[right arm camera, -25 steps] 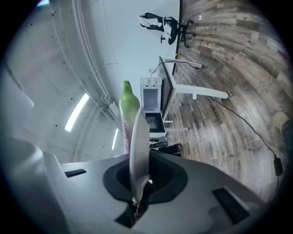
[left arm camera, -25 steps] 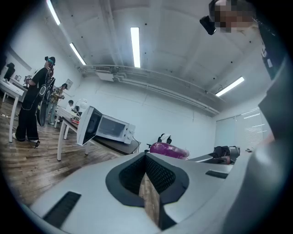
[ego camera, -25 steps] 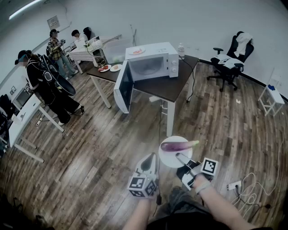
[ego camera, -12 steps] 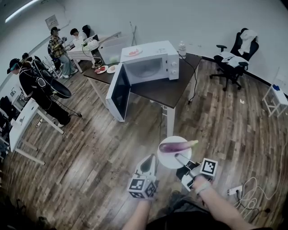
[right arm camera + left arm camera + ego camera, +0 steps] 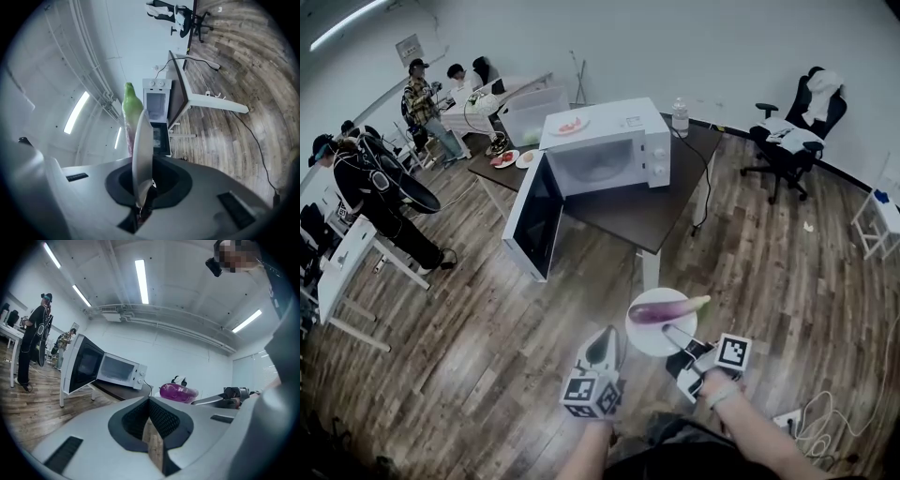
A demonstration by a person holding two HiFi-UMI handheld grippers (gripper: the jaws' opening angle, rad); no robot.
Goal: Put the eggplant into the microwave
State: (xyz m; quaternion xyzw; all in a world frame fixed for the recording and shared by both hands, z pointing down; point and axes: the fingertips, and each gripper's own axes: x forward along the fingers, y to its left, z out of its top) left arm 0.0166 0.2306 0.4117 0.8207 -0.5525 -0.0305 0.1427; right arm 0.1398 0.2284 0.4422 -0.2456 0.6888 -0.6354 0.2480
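- The right hand-held gripper was clamped on the near rim of a white plate, its jaws pressed onto the plate's edge.
- The eggplant lay across that plate just beyond the jaw tips. It was purple, with its green stem end toward the picture's right.
- The left hand-held gripper hung just beside the plate with its jaws together and nothing between them.
- The microwave stood on the bench, well apart from the eggplant, with its door swung open.
- Each gripper cube carried black-and-white square markers. The wall sign was too small to read.
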